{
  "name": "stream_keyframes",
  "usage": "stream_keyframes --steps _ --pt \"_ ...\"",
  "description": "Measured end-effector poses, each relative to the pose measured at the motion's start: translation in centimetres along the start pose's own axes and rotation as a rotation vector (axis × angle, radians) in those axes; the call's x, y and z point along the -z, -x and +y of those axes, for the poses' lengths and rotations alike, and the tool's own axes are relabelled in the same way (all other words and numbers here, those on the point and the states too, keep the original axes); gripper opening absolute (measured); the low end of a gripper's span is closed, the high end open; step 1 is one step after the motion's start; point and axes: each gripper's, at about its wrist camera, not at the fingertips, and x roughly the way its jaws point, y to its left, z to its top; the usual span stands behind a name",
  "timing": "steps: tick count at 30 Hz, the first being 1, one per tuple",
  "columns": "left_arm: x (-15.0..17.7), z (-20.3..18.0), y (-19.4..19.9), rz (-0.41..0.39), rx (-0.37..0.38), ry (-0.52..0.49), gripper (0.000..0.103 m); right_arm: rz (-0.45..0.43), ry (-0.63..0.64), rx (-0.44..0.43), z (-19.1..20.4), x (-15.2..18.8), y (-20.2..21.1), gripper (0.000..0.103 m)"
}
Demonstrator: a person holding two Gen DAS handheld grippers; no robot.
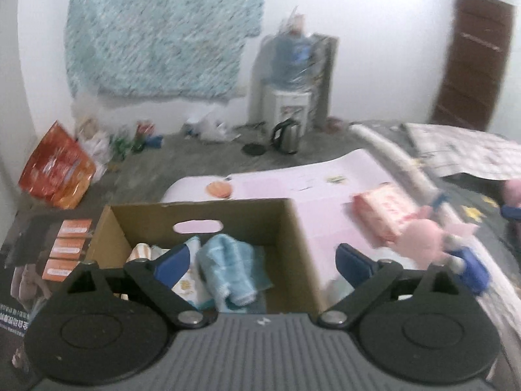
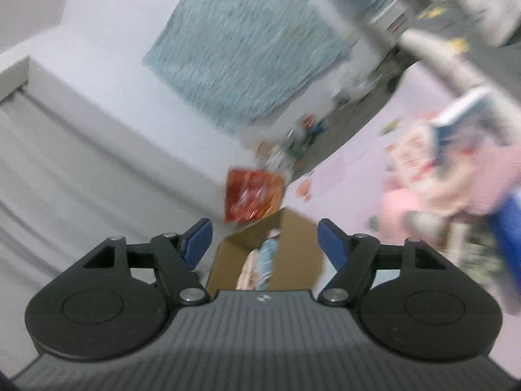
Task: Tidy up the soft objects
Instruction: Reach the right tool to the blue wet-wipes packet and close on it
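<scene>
left gripper (image 1: 262, 259) hangs above the open cardboard box (image 1: 299, 228), jaws spread wide, nothing between the blue pads. right gripper (image 2: 264, 239) also has its jaws apart and empty; its view is tilted and heavily smeared, box (image 2: 293, 228) seen from one corner.

where the soft things are: light blue towel (image 1: 229, 267), rolled and fuzzy, lies in the box bottom beside a folded white cloth with a small print (image 1: 185, 288) and a cream striped cloth (image 1: 141, 251) toward the left wall. outside the box, on the pink sheet (image 1: 325, 179): a pink plush toy (image 1: 423, 239) and a pink-and-white patterned soft pack (image 1: 386, 210), near each other, right of the box. in the left wrist view something blue sits against the plush; probably the other gripper, but blur prevents certainty.

risks, judged:
- heavy blur in both views suggests fast travel; a pad could clip the thin corrugated box wall and shove or tip the light box.
- plush is rounded and squashy with small limbs; a pinch on an ear or foot would likely slip out mid-carry.
- the soft pack looks slick; a shallow grip may slide off.
- towel roll is loose; anything dropped on it could unroll it or leave items heaped above the rim.
- the two grippers converging on the same spot could collide.
</scene>
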Motion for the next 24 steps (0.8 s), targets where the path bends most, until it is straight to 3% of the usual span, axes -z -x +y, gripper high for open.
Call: stream_keyframes --steps 4,10,12,14,18,21,24 --pt "1.2 -2.3 4.3 -0.042 0.038 -0.029 0.099 -0.053 -0.056 0.058 -3.0 2.4 4.8 0.076" --pt "4.4 -6.1 8.4 -0.046 0.119 -0.053 0.100 -0.114 -0.058 0.190 -6.1 6.1 8.0 0.076" --pt "6.0 -7.6 9.2 -0.038 0.141 -0.064 0.100 -0.114 -0.024 0.251 -6.9 6.6 8.3 0.077" --pt "7.6 -9.2 9.5 -0.038 0.164 -0.059 0.100 -0.110 0.050 0.367 -7.4 6.7 7.6 0.081" --pt "11.3 -12.5 8.7 -0.026 0.202 -0.036 0.100 -0.027 0.252 0.600 -9.2 6.4 5.2 0.083" --pt "13.9 -14.2 7.4 -0.005 0.222 -0.010 0.098 0.063 0.303 0.618 -11.2 5.7 3.1 0.083" --pt "16.0 -15.8 6.3 0.021 0.194 -0.005 0.095 0.113 0.354 0.612 -12.6 4.9 0.8 0.083"
